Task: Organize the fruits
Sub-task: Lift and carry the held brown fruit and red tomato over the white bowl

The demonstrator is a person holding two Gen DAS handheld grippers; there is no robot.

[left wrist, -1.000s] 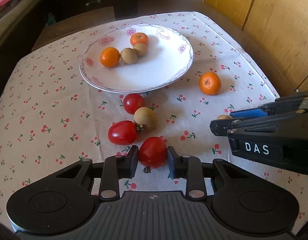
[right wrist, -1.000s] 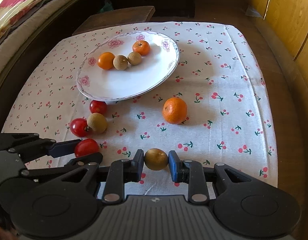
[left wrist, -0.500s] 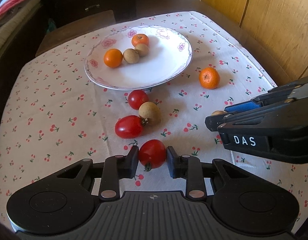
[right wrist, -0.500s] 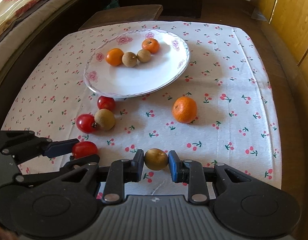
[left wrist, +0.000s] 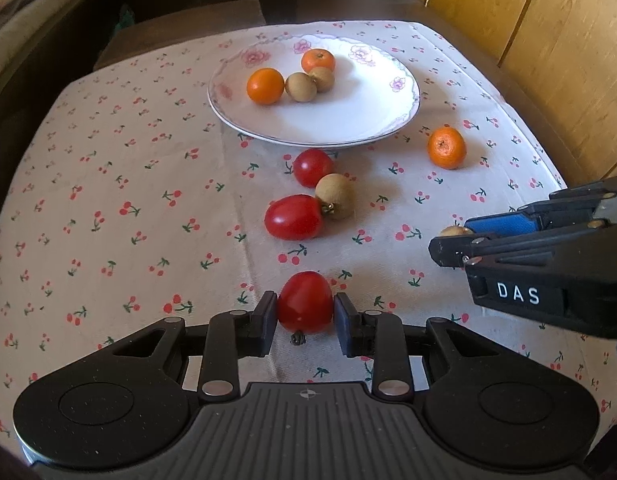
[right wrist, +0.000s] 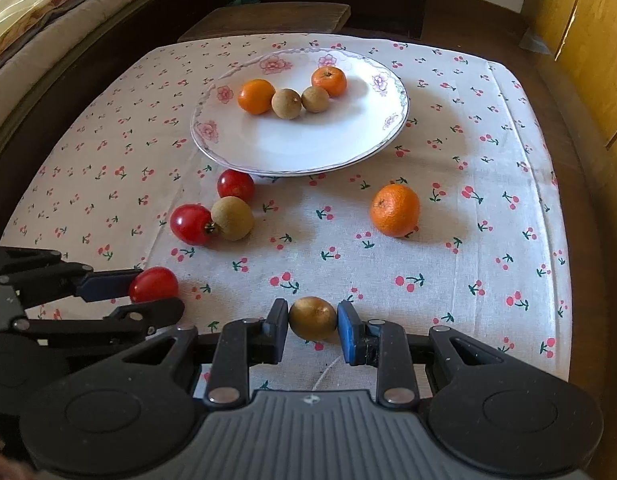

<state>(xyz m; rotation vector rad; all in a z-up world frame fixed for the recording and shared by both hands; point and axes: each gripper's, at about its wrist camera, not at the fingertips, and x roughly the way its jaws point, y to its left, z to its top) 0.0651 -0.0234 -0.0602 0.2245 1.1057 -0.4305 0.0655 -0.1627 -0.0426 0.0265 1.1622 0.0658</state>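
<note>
My left gripper (left wrist: pixel 305 316) is shut on a red tomato (left wrist: pixel 305 302) and holds it above the cloth. My right gripper (right wrist: pixel 313 320) is shut on a brown longan (right wrist: pixel 313 318); it also shows in the left wrist view (left wrist: pixel 454 231). A white floral plate (left wrist: pixel 360 116) (right wrist: pixel 268 152) at the far middle holds two oranges and two longans. On the cloth in front of it lie two tomatoes (left wrist: pixel 294 216) (left wrist: pixel 313 167), a longan (left wrist: pixel 335 195) touching them, and an orange (left wrist: pixel 446 148) (right wrist: pixel 394 210) to the right.
The table carries a cherry-print cloth (left wrist: pixel 128 184). A dark wooden stool (right wrist: pixel 268 20) stands behind it. Yellow wooden panels (left wrist: pixel 548 40) run along the right, and a bed (right wrist: pixel 48 20) along the left.
Both grippers have lifted and drawn back from the plate with their fruit. The fruit on the cloth and the plate has not moved.
</note>
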